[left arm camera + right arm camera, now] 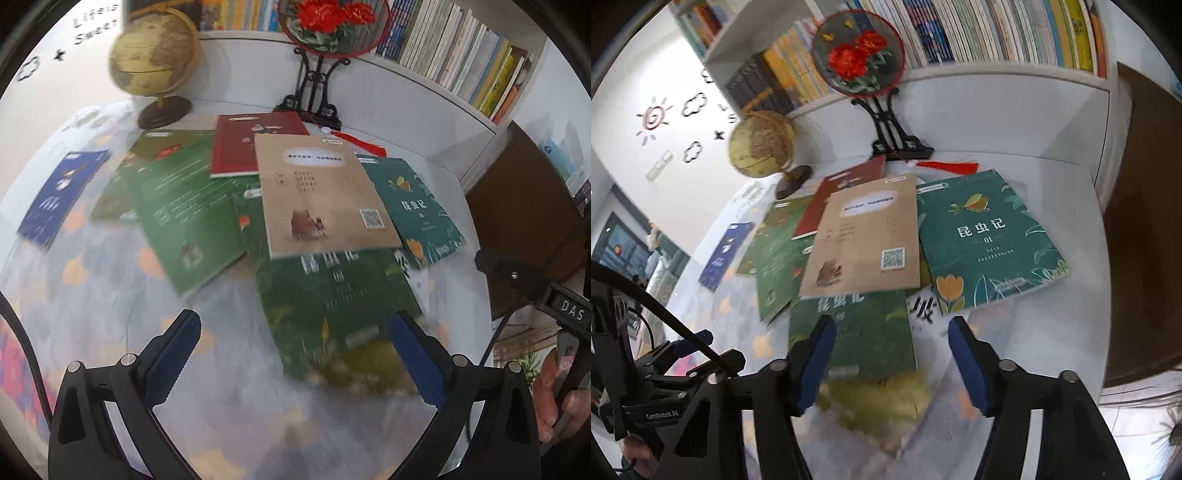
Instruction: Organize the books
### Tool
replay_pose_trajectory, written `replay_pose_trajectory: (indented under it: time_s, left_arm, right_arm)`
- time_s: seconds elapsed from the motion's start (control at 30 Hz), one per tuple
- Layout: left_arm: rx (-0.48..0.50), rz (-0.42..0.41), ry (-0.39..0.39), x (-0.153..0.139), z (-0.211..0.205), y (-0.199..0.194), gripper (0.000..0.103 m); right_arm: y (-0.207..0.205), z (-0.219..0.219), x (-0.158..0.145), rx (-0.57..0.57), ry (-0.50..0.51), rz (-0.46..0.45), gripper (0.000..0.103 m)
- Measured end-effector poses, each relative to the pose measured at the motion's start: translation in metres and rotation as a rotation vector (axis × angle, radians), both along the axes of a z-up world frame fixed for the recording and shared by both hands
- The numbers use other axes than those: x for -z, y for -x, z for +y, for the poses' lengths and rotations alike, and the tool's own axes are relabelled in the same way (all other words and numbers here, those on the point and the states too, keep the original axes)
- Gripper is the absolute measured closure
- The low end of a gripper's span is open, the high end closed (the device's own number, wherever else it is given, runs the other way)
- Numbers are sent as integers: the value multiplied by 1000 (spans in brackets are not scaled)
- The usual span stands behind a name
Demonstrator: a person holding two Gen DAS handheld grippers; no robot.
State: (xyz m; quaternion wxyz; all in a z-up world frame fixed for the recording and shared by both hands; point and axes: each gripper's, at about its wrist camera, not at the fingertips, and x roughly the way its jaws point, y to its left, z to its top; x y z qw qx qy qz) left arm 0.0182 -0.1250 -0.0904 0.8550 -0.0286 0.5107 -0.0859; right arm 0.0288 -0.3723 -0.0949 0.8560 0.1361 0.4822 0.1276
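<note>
Several books lie scattered and overlapping on the pale patterned table (110, 295). A tan book (321, 192) (864, 240) tops the pile. Under it lies a dark green book (332, 306) (857, 332) that reaches toward both grippers. A teal book (986, 236) (417, 210) sits to the right. A red book (251, 144), a green book (184, 214) and a blue book (55, 192) lie further left. My left gripper (295, 350) is open, hovering at the dark green book's near left corner. My right gripper (894, 363) is open above that book's near end, its pads clear of it.
A globe (155, 55) and a round flower fan on a black stand (325, 37) stand at the back of the table. A white shelf packed with books (997, 33) runs behind. A brown door (1145, 221) is at the right. A hand (554, 387) holds the right gripper.
</note>
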Motion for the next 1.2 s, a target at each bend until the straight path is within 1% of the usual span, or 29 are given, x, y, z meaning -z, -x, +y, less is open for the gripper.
replay_pose_trajectory:
  time_s: [0.07,0.1,0.2,0.23,0.3,0.37,0.47,0.6,0.7,0.8,0.87,0.93,1.03,1.13,1.2]
  left_arm:
    - [40,-1,12,6,1,-21,1]
    - [66,1,16,11,1,-34,1]
    - [133,18,44,33,3,-69,3]
    - [147,26,53,39,4,-77,4]
    - [170,53,74,54,8,-94,7]
    - [180,70,105,63,11,-103,7]
    - [206,90,168,70,13,-111,7]
    - [236,95,140,75,7,-115,7]
    - [270,96,148,74,3,-112,7]
    - [298,112,161,73,-4,-104,7]
    - [314,117,165,72,-8,-97,7]
    - [331,122,171,71,-12,-85,7]
    - [359,133,178,70,-16,-67,7]
    - [359,169,197,71,-12,-55,7]
    - [353,167,190,67,-7,-46,7]
  right_arm:
    - [-20,6,12,21,-27,27,46]
    - [-29,8,18,31,-30,40,48]
    - [-61,20,39,63,-10,83,51]
    - [-70,22,45,74,0,92,51]
    - [-88,26,55,91,11,104,55]
    - [-102,29,65,105,27,119,57]
    - [-120,33,75,115,68,132,58]
    - [-136,38,88,124,73,169,58]
    - [-137,46,89,104,102,164,58]
    - [-129,48,91,81,55,196,57]
    - [-117,50,88,65,107,192,57]
    - [-103,48,88,58,119,194,57]
    - [-78,38,90,63,83,210,57]
    - [-57,26,95,67,22,246,57]
    - [-44,20,96,71,9,260,57]
